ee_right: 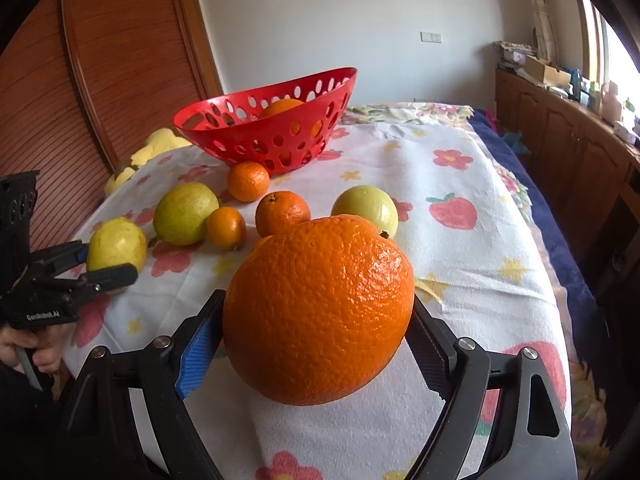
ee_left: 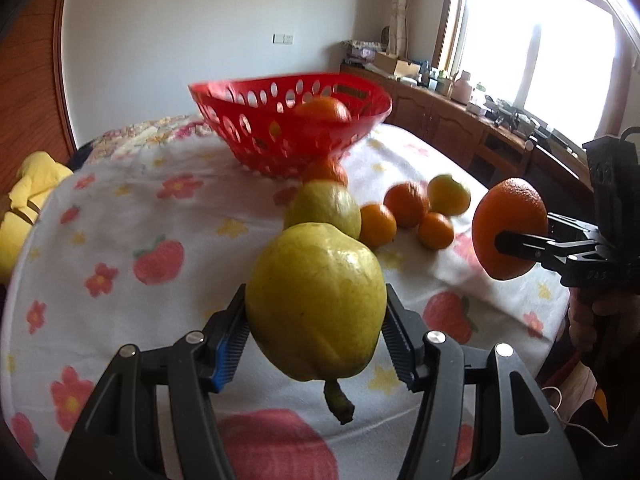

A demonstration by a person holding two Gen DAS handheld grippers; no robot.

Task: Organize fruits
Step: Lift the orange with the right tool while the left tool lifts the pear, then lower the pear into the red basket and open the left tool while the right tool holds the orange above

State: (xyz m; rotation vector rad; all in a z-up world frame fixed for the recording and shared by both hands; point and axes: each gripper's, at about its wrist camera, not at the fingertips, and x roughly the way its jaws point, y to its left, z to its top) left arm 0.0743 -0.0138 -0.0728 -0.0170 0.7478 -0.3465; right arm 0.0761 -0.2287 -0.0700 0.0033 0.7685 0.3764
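My left gripper (ee_left: 316, 320) is shut on a yellow-green pear (ee_left: 316, 300), held above the cloth with its stem down. My right gripper (ee_right: 320, 320) is shut on a large orange (ee_right: 320, 308); it also shows at the right of the left wrist view (ee_left: 510, 228). A red perforated basket (ee_right: 224, 122) stands at the far end with one orange (ee_right: 280, 107) inside. On the cloth before it lie three small oranges (ee_right: 283, 211), a second pear (ee_right: 185, 213) and a yellow-green apple (ee_right: 366, 208). The left gripper with its pear (ee_right: 117, 243) shows at left.
The fruit lies on a white flowered cloth (ee_right: 460, 240) over a bed. A wooden headboard (ee_right: 80, 80) stands at the left, a yellow soft toy (ee_left: 28, 200) beside it. Wooden cabinets (ee_left: 448, 120) with clutter run under the window on the right.
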